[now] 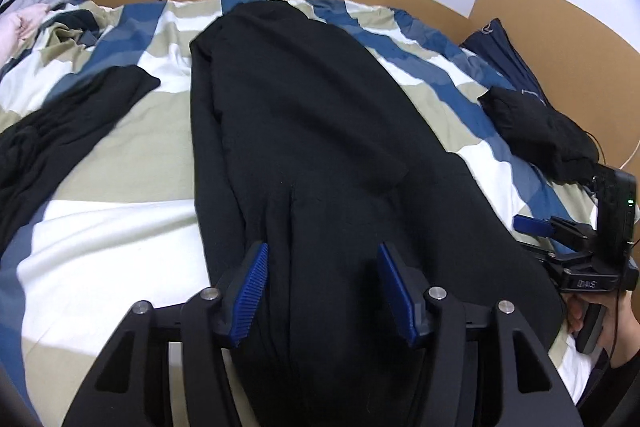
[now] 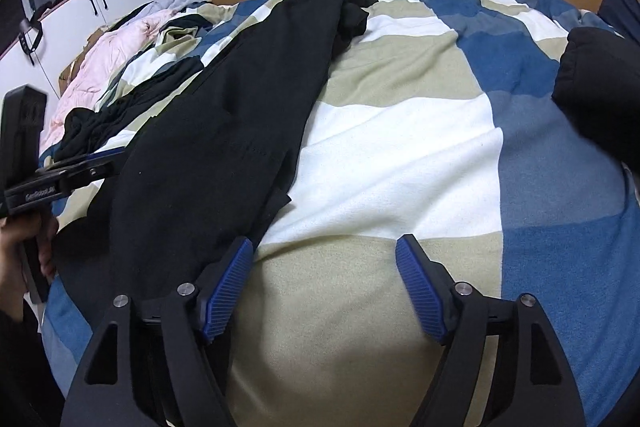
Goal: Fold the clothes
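Lying lengthwise down a striped duvet (image 1: 120, 163), a long black garment (image 1: 304, 131) looked already doubled into a narrow strip, likely ready for its next fold. The left gripper (image 1: 320, 291) hovered over its near end, jaws apart either side of the cloth, pinching nothing. The right gripper (image 2: 324, 283) stood spread and empty beside the garment's edge, over bare bedding.

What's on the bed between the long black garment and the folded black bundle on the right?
Only bare striped duvet lies between the long black garment and the folded black bundle; nothing else sits there. The left wrist view shows it best.
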Motion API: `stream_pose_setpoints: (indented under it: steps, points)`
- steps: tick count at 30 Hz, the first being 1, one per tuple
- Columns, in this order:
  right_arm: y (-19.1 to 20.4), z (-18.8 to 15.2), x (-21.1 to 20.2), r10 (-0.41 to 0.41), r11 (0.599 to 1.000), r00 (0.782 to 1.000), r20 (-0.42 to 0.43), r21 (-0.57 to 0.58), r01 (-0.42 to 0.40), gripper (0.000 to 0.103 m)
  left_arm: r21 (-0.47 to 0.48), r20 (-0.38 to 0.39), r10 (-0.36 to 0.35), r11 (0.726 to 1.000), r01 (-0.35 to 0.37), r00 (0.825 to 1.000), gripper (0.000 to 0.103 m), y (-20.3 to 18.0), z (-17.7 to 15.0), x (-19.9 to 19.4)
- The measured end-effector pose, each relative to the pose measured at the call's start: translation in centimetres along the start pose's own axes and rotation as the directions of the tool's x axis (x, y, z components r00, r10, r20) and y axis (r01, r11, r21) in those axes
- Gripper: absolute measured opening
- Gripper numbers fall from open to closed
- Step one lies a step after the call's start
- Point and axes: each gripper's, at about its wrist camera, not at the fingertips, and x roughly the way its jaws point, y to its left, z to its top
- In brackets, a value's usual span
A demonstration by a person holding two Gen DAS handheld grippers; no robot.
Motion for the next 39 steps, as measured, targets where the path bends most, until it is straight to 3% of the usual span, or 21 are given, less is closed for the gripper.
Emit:
stream_pose_setpoints:
  steps: [1, 4, 6, 10, 11, 13, 15, 18, 22, 26, 27, 29, 34, 35, 37, 38, 39]
  points:
    - [-0.1, 0.0, 0.1, 0.002, 1.000, 1.000, -0.002, 0.002, -0.002, 0.078, -0.015, -0.007, 0.000, 1.000, 0.000, 1.000, 0.003, 0.4, -0.1, 0.4]
    - [-0.2, 0.1, 0.5, 0.017, 1.000, 1.000, -0.001, 0.008, -0.017, 0.080, -0.095, 0.069, 0.024, 0.995, -0.018, 0.997, 0.005, 1.9, -0.2, -1.5]
    - [-0.3, 0.2, 0.6, 0.029, 1.000, 1.000, -0.001, 0.012, -0.029, 0.083, -0.083, 0.132, 0.088, 0.994, -0.077, 0.987, 0.005, 2.1, -0.1, -3.6]
    - [-0.2, 0.8, 0.1, 0.026, 1.000, 0.999, 0.022, 0.000, -0.026, 0.083, -0.043, 0.102, 0.113, 0.993, -0.109, 0.988, 0.010, 1.8, -0.7, -3.7]
    - [0.2, 1.1, -0.5, 0.020, 1.000, 0.998, 0.053, -0.018, -0.019, 0.083, -0.049, 0.099, 0.113, 0.993, -0.109, 0.989, 0.014, 1.7, -1.0, -3.7]
    - [1.3, 1.9, -1.7, 0.035, 0.998, 0.995, 0.097, -0.062, -0.029, 0.082, -0.060, 0.112, 0.106, 0.993, -0.100, 0.988, 0.032, 1.5, -1.6, -4.3]
    - [2.4, 2.5, -2.0, 0.082, 0.995, 0.991, 0.109, -0.073, -0.074, 0.070, -0.050, 0.137, 0.099, 0.994, -0.093, 0.986, 0.068, 0.9, -1.9, -4.9]
    - [2.7, 2.6, 0.0, 0.149, 0.989, 0.987, 0.056, -0.027, -0.148, 0.053, -0.017, 0.130, 0.106, 0.994, -0.105, 0.986, 0.073, -0.1, -2.6, -4.5]
    - [2.7, 2.2, 2.4, 0.197, 0.980, 0.980, 0.005, 0.001, -0.197, 0.053, 0.010, 0.088, 0.116, 0.993, -0.117, 0.989, 0.073, -0.7, -2.9, -3.3]
    - [1.9, 2.6, 2.1, 0.255, 0.965, 0.966, 0.031, 0.058, -0.257, 0.053, -0.001, 0.036, 0.110, 0.994, -0.110, 0.993, 0.073, -0.3, -3.1, -2.2]
    - [1.7, 2.7, 2.2, 0.272, 0.959, 0.962, 0.032, 0.077, -0.274, 0.047, -0.010, 0.008, 0.112, 0.994, -0.112, 0.994, 0.073, -0.1, -3.1, -1.6]
    - [1.9, 2.8, 2.6, 0.257, 0.964, 0.966, 0.025, 0.066, -0.258, 0.007, -0.021, -0.031, 0.118, 0.993, -0.119, 0.993, 0.073, 0.2, -3.1, -0.8]
    - [3.7, 4.7, 0.6, 0.142, 0.990, 0.982, 0.127, -0.029, -0.139, 0.007, 0.003, -0.041, 0.137, 0.991, -0.137, 0.990, 0.075, -0.3, -3.2, -0.7]
    - [3.8, 4.6, 1.3, 0.125, 0.992, 0.986, 0.114, -0.025, -0.123, 0.009, 0.005, -0.044, 0.138, 0.990, -0.138, 0.989, 0.076, -0.3, -3.3, -0.6]
    - [3.7, 4.1, 3.4, 0.108, 0.994, 0.993, 0.054, -0.001, -0.108, 0.019, -0.005, -0.041, 0.123, 0.992, -0.123, 0.992, 0.076, -0.1, -3.3, -0.8]
    - [3.4, 3.8, 4.6, 0.100, 0.995, 0.995, 0.014, 0.017, -0.100, 0.031, -0.018, -0.034, 0.110, 0.994, -0.111, 0.993, 0.076, 0.1, -3.2, -1.2]
    - [3.3, 3.8, 4.7, 0.092, 0.995, 0.996, 0.011, 0.025, -0.093, 0.034, -0.031, -0.027, 0.098, 0.995, -0.099, 0.995, 0.076, 0.4, -3.1, -1.5]
